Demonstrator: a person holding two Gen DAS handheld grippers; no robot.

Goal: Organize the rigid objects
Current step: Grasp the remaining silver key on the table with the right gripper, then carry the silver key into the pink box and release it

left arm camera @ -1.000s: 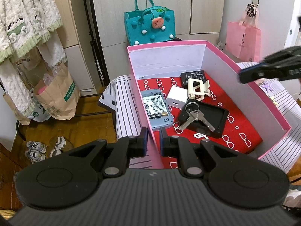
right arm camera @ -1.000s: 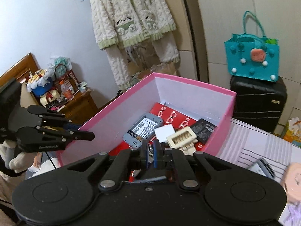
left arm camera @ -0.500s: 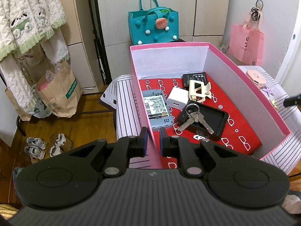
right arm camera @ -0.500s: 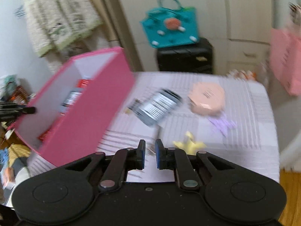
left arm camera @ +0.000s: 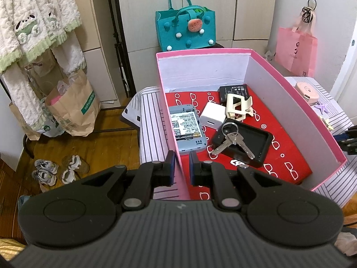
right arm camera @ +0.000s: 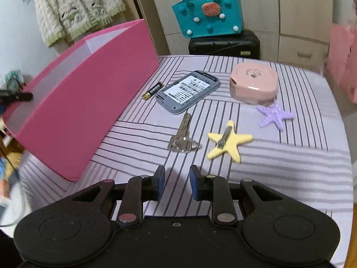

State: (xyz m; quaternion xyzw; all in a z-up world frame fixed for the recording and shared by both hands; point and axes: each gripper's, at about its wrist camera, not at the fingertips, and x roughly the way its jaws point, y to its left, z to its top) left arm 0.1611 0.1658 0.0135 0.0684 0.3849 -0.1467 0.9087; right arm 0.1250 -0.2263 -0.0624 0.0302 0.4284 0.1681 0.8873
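My left gripper (left arm camera: 180, 166) is shut on the near wall of the pink box (left arm camera: 290, 102). The box holds a grey device (left arm camera: 185, 129), a white charger (left arm camera: 213, 117), a cream clip (left arm camera: 238, 106), a black battery (left arm camera: 233, 90) and keys (left arm camera: 232, 143) on a black tray (left arm camera: 250, 143). My right gripper (right arm camera: 176, 183) is open and empty above the striped table (right arm camera: 267, 178). Ahead of it lie a key (right arm camera: 184, 134), a yellow star (right arm camera: 229, 141), a grey device (right arm camera: 188, 91), a battery (right arm camera: 152, 90), a pink case (right arm camera: 254, 86) and a purple star (right arm camera: 275, 115).
The pink box (right arm camera: 89, 93) stands left of the right gripper. A teal bag (right arm camera: 207, 15) sits on a black suitcase (right arm camera: 224, 44) behind the table. A pink bag (left arm camera: 296, 49), paper bags (left arm camera: 73, 107) and shoes (left arm camera: 55, 170) are around the table.
My right gripper swung out of the box to the right, dropped over the table and opened. My left gripper kept its hold on the box wall.
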